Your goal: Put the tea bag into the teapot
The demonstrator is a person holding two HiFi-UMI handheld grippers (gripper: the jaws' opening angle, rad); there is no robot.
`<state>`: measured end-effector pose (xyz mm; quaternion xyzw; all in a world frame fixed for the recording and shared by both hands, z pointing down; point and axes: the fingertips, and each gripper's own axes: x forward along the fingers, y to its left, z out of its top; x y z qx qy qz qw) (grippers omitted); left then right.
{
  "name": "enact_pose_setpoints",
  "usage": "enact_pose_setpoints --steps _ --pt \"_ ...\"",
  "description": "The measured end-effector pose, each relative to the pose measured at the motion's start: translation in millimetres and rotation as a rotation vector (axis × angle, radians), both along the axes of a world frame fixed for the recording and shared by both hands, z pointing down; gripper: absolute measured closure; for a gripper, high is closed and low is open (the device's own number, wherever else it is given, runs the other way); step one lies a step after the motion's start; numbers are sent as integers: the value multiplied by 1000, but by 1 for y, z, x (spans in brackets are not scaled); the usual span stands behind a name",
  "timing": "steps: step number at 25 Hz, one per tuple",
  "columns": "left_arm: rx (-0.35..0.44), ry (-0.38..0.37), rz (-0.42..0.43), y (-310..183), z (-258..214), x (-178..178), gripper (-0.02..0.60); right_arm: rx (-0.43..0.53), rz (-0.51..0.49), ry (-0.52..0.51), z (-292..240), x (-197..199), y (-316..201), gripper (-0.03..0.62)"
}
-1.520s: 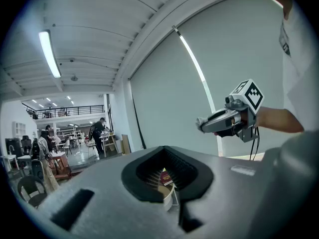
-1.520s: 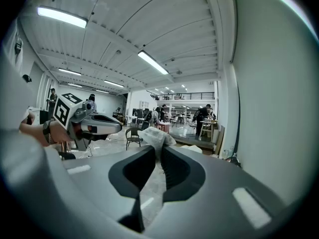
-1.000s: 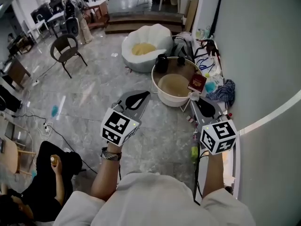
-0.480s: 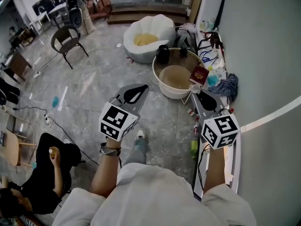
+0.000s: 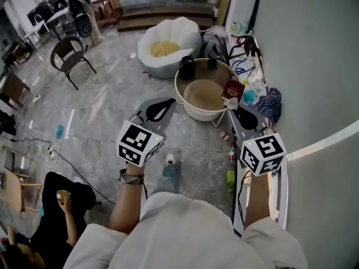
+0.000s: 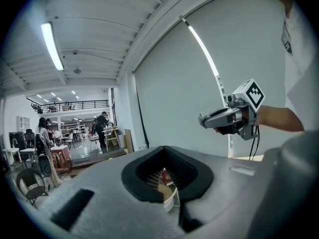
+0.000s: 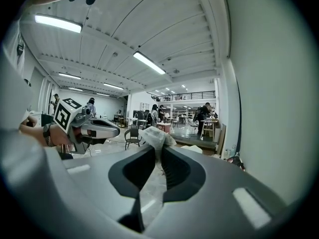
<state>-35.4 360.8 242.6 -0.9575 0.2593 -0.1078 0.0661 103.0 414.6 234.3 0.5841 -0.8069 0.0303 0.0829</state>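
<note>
Right gripper view: the right gripper point(image 7: 155, 152) pinches the tea bag point(image 7: 155, 136), which sticks out beyond its tips.

No words, brand names or numbers can be read anywhere. Only black-and-white square patterns, not letters, are carried on the left marker cube point(image 5: 140, 143) of the left hand-held gripper point(image 5: 162, 104) and on the right marker cube point(image 5: 262, 154) of the right hand-held gripper point(image 5: 233, 106). A pale print is borne by the dark red packet point(image 5: 233, 91) at the edge of the round tabletop point(image 5: 196, 115), but it is too small to be made out.
</note>
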Motion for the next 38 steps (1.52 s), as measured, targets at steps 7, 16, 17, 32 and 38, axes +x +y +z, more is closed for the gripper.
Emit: enact_pose_setpoints --steps 7,16,17,32,38 --pt "-14 -9 38 -72 7 14 578 0 31 -2 1 11 -72 548" --pt "-50 -9 24 -183 12 9 578 -28 47 -2 7 15 -178 548" --pt "-56 -10 21 -194 15 8 578 -30 47 -1 8 15 -187 548" --pt "-111 -38 85 -323 44 17 578 -83 89 -1 21 10 -313 548" --pt "-123 -47 97 -368 49 11 578 -84 103 -6 21 4 -360 548"
